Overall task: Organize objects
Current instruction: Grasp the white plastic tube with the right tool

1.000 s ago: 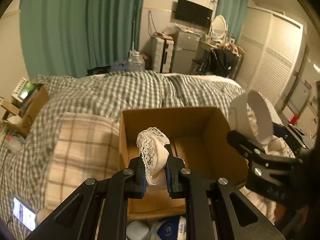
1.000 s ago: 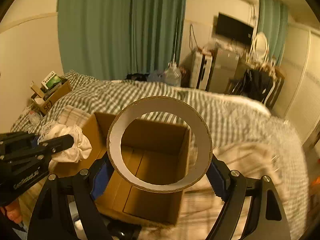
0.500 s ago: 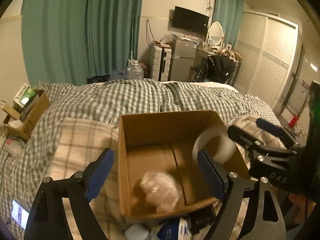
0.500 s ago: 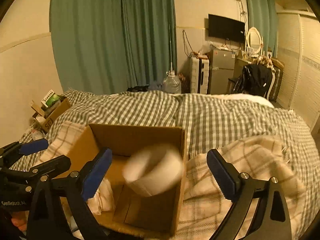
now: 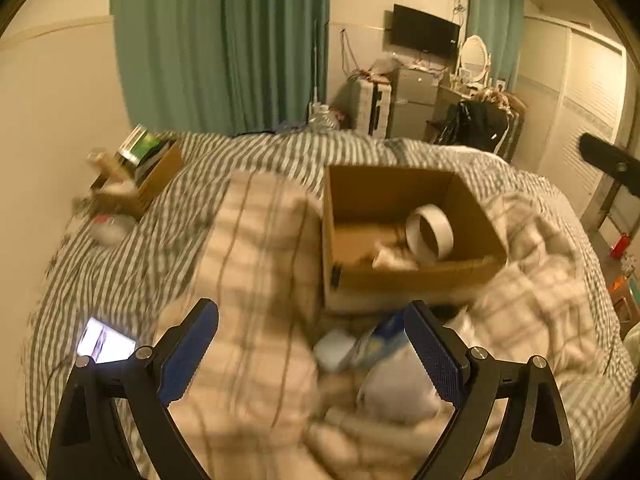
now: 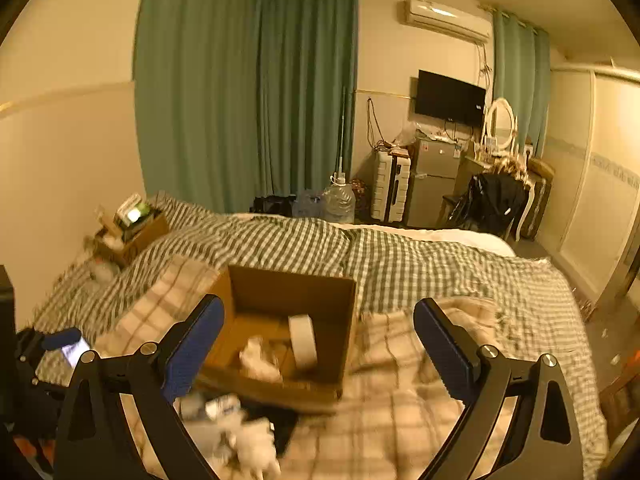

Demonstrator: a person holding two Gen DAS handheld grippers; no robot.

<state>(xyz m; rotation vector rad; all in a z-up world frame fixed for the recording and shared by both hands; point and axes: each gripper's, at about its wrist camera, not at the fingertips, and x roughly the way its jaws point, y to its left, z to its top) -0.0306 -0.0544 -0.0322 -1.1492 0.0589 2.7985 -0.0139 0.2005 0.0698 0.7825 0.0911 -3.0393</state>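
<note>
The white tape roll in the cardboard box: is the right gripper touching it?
Apart. In the right wrist view the right gripper is open, and the white tape roll lies inside the cardboard box, beyond its fingertips.

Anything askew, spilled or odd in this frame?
Nothing damaged. In the open brown cardboard box, the white tape ring stands on edge beside a crumpled white cloth, not laid flat. Loose, blurred white items lie scattered on the plaid blanket before the box.
</note>
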